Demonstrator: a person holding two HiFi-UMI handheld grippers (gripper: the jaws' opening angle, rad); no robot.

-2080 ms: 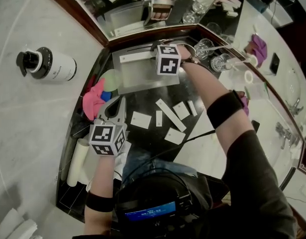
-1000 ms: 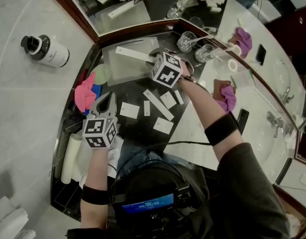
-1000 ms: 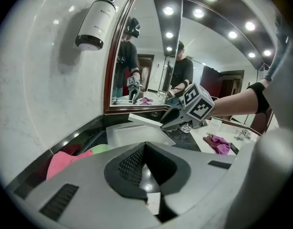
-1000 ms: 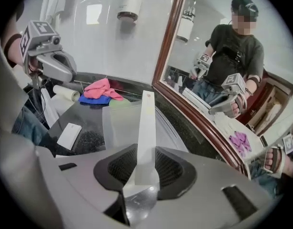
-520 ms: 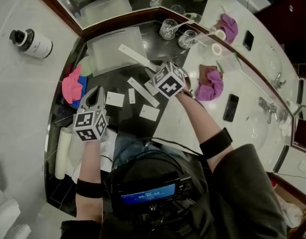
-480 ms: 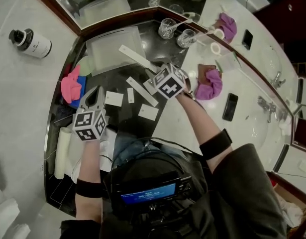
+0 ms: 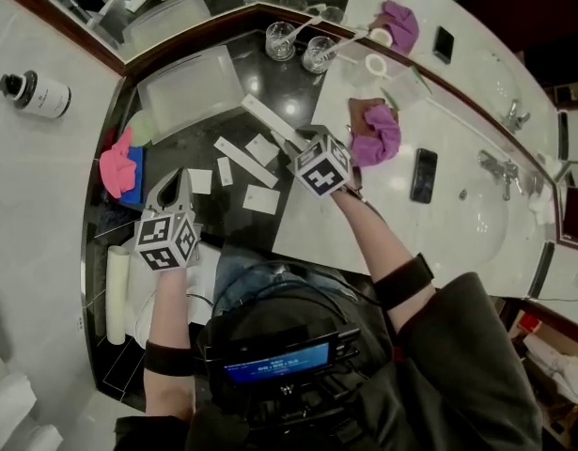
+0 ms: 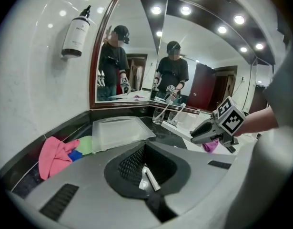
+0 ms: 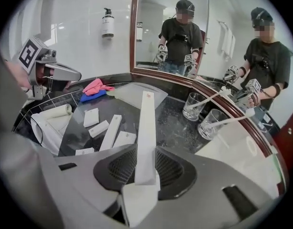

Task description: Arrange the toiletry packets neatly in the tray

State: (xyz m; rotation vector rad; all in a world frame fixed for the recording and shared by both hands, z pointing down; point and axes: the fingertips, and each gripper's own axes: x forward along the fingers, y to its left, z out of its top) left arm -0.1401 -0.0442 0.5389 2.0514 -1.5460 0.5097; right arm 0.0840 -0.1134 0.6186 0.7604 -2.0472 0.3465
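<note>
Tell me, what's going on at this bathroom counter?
A person works at a black counter with a gripper in each hand. The right gripper is clamped on one long white packet, held over the counter beside the clear tray, which looks empty. Several other white packets lie loose on the counter in front of the tray. The left gripper is shut with nothing in it, off to the side by a pink cloth.
</note>
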